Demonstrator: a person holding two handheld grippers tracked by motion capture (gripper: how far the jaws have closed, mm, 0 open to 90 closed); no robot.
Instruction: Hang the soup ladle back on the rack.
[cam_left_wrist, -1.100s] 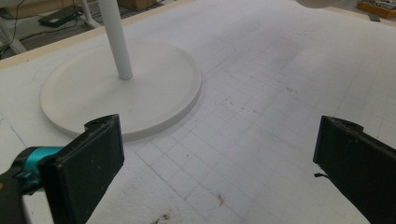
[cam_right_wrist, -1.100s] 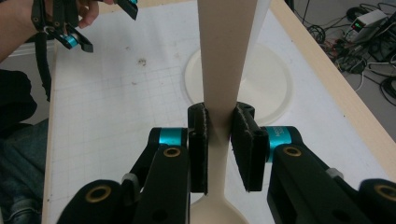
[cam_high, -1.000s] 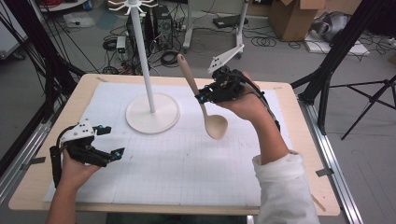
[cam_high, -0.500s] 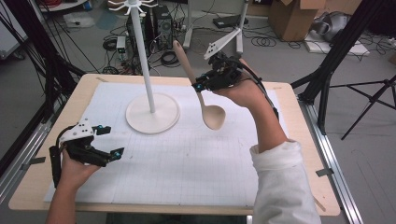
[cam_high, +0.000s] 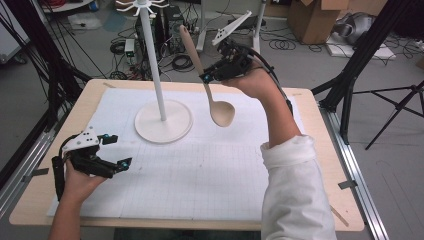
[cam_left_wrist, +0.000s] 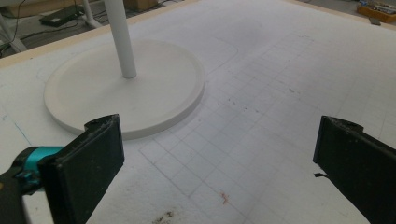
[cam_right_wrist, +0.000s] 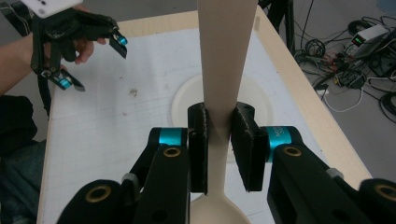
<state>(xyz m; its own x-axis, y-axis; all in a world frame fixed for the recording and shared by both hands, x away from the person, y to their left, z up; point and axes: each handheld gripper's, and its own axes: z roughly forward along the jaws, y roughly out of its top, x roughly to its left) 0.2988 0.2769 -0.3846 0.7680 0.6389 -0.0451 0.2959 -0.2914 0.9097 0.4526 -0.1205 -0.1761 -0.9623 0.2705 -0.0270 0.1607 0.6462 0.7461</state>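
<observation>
Wooden spoon (cam_high: 207, 85) held aloft beside white stand (cam_high: 162, 120), bowl down. Right gripper (cam_high: 212, 75) fingers clamped mid-handle. Left gripper (cam_high: 114, 150) fingers spread, empty, near stand base above bench (cam_high: 310, 115). Likely light, rigid, smooth; grip at narrow handle.

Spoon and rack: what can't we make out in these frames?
- Spoon handle end: cut off by the top edge in the right gripper view; its bowl is cut by the bottom edge.
- Rack hooks: cropped at the top edge of the high view.
- Rack pole: cut by the top edge in the left gripper view.
</observation>
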